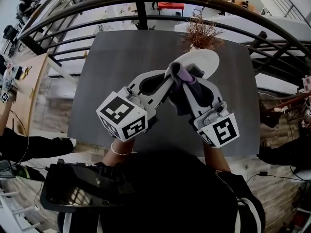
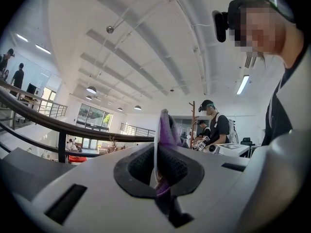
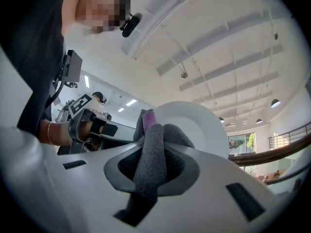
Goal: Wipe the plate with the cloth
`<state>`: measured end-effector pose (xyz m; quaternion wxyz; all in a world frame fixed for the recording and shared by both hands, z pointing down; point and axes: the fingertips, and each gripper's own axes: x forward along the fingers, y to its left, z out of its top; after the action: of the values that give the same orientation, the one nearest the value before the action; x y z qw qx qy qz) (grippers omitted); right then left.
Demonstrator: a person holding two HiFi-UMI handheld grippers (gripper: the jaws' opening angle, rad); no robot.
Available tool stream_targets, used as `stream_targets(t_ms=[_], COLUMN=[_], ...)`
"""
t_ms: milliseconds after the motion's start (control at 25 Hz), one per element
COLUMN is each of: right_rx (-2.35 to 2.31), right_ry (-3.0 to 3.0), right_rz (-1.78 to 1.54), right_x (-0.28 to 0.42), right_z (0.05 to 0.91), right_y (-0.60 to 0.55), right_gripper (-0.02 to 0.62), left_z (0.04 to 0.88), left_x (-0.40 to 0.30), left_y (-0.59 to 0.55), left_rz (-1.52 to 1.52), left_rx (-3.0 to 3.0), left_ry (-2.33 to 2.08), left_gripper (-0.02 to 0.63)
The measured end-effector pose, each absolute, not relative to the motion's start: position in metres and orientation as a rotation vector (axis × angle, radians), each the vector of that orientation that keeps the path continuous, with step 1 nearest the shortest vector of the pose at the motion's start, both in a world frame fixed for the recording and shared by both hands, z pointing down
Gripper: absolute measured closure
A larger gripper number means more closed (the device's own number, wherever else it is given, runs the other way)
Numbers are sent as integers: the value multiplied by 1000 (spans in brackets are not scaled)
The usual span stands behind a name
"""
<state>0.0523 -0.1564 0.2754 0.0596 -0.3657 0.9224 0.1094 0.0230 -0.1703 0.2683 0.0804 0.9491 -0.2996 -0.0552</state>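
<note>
- Left tool (image 2: 156, 165): jaws nearly together, pinching the thin white rim of the plate (image 2: 155, 140). The plate stands edge-on between them, with purple cloth (image 2: 168, 130) against its right face.
- Right tool (image 3: 153, 165): jaws clamped on a fold of the grey cloth. The bunched end rises above the jaws and lies against the plate's face, with a purple patch at the top.
- Head view: the 2 tools converge from left and right and meet at the plate's near edge. The plate is held up in the air above the table (image 1: 112, 72), tilted. The cloth's loose end hangs between the tools.
- Both tools point away from the person, about level, marker cubes nearest the body. The forearms come up from below, with a bracelet (image 1: 119, 151) on the left wrist.
- Table: dark grey and square, with a dried plant (image 1: 201, 33) at its far edge, just beyond the plate.
- Room: a curved dark railing (image 1: 146, 6) behind the table, a white ribbed ceiling with pendant lamps, and other people standing in the background.
</note>
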Motion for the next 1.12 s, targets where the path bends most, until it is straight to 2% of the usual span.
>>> stream_targets(t_ms=[1120], right_rx=[-1405], right_ry=[2678], right_rz=[356], right_x=[119], right_z=[271], right_y=[-180], right_gripper=[554], left_z=[265], left_x=[17], left_y=[-171], left_rz=[-195], left_rx=[2818], left_ry=[-905], left_gripper=[589])
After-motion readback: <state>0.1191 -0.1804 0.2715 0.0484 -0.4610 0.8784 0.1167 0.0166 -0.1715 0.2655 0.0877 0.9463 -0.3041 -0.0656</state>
